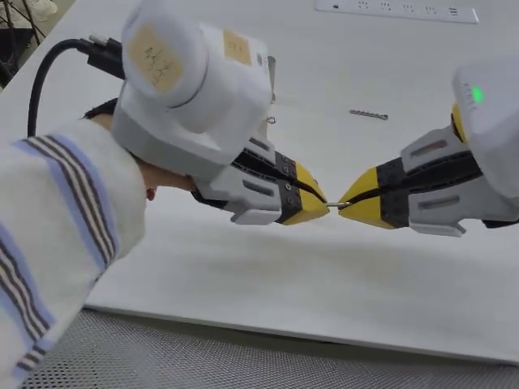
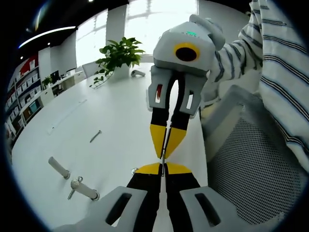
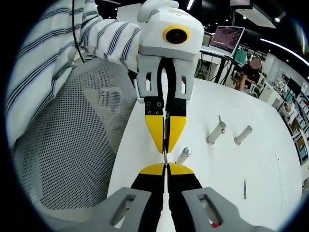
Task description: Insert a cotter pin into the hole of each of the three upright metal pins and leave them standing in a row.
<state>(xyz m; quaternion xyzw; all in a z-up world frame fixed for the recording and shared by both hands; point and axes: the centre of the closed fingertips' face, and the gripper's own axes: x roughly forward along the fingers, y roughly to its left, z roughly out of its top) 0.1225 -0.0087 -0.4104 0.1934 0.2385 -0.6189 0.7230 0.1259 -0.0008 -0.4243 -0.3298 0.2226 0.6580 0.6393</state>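
I see a potted plant [image 2: 120,52] at the far end of the white table [image 2: 111,121], and what looks like a power strip [image 1: 397,10].

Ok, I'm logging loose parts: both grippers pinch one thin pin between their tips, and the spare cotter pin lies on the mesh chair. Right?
Not the mesh chair: the head view shows the spare cotter pin lying on the white table, beyond the grippers. The rest holds: the left gripper and right gripper meet tip to tip, jaws shut on one thin pin.
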